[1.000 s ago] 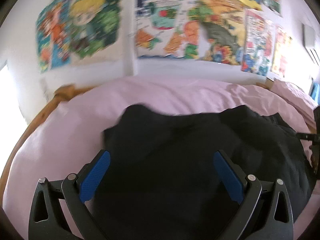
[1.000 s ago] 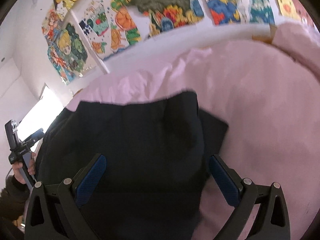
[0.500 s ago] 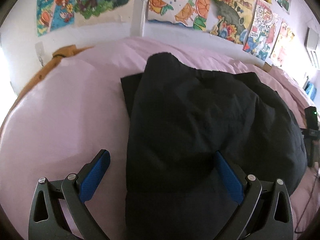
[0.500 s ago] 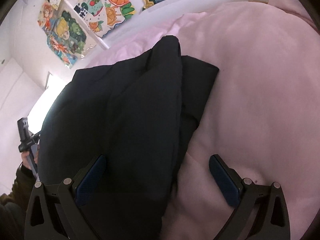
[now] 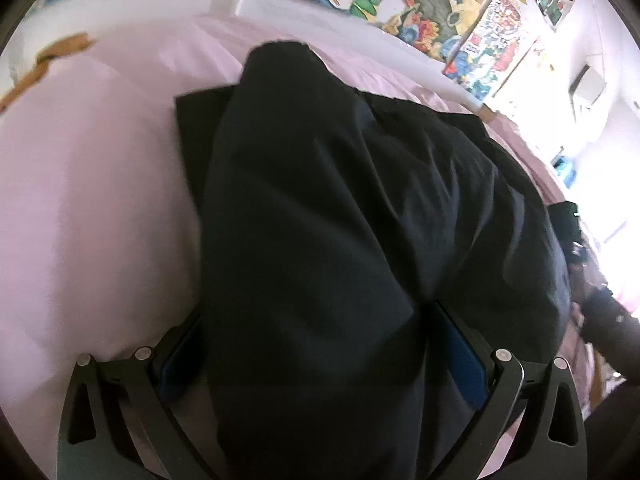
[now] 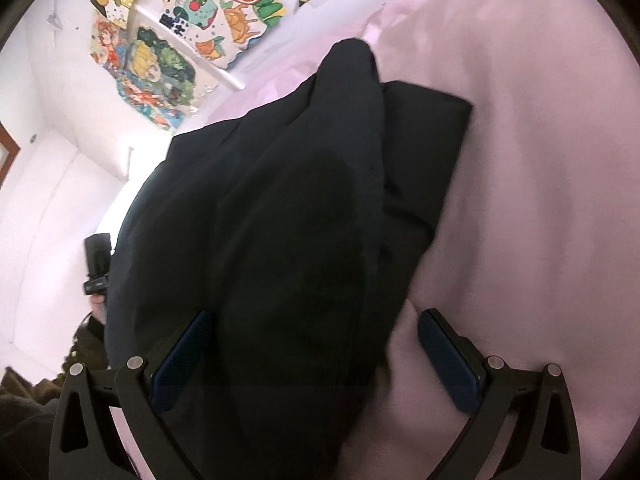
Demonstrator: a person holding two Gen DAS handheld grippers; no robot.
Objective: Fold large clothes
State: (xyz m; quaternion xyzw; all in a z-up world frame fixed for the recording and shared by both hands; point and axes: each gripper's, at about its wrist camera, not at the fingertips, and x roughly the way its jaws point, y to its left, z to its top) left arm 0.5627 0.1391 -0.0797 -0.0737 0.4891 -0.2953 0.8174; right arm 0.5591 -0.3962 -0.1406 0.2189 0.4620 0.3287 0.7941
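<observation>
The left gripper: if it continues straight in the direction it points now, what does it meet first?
Most likely the black garment, which already fills the space between the open blue pads of the left gripper. Depth is unclear, but the cloth appears nearer than the pink bedcover.

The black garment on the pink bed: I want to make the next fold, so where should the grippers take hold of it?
Probably the near edge of the black garment, where it bunches thick between both open grippers: left gripper, right gripper. Come in low from the near side along the pink bedding; the far end lies flat, layered and farther off.
</observation>
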